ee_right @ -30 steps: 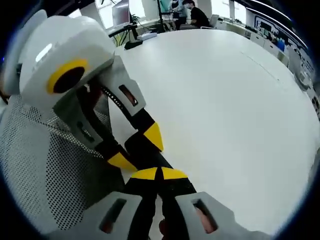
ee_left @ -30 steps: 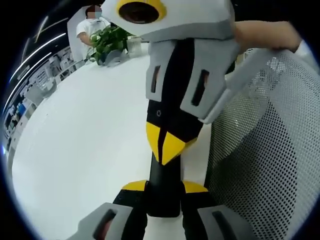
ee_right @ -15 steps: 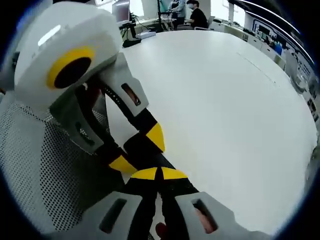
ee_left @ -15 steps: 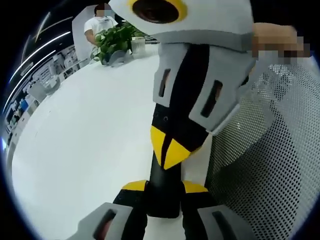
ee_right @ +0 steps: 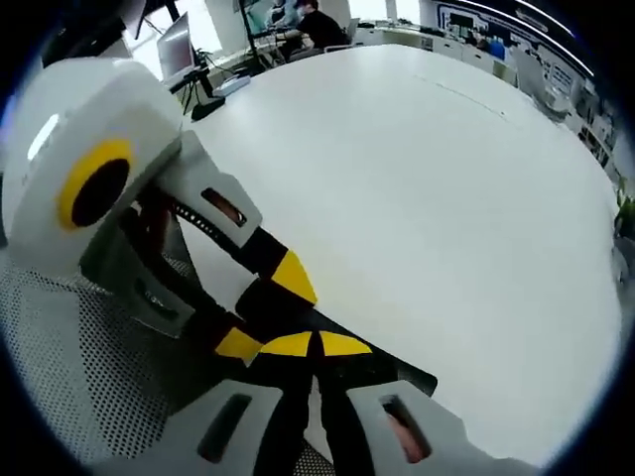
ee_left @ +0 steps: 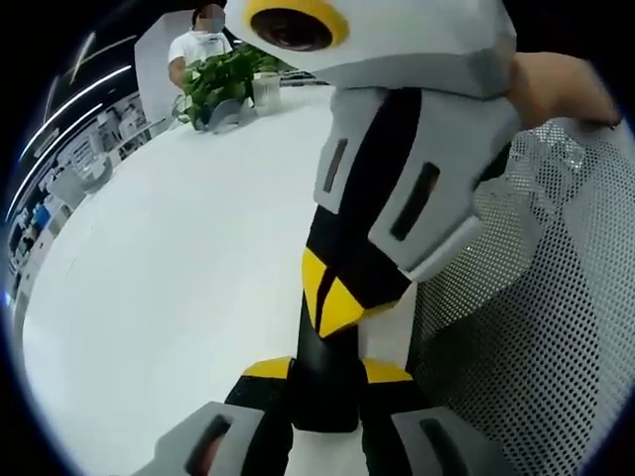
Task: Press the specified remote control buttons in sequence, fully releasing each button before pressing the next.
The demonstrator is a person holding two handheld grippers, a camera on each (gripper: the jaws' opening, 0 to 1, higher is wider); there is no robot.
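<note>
In the left gripper view, the left gripper rises from the bottom edge with its yellow-tipped black jaws closed on a slim black remote control, which stands between them over the broad white counter. The right gripper comes down from the top right, its grey and black body large in the frame and its yellow-tipped jaws pressed together, the tip meeting the upper end of the remote. A white perforated mesh chair back covers the right side. Far across the counter stand a leafy green potted plant and a person in a white shirt. In the right gripper view, the right gripper has its jaws pressed together, tip down on the remote control, a dark slab lying low on the counter. The left gripper reaches in from the left, jaws pinching the remote beside that tip. The mesh chair back lies at lower left.
</note>
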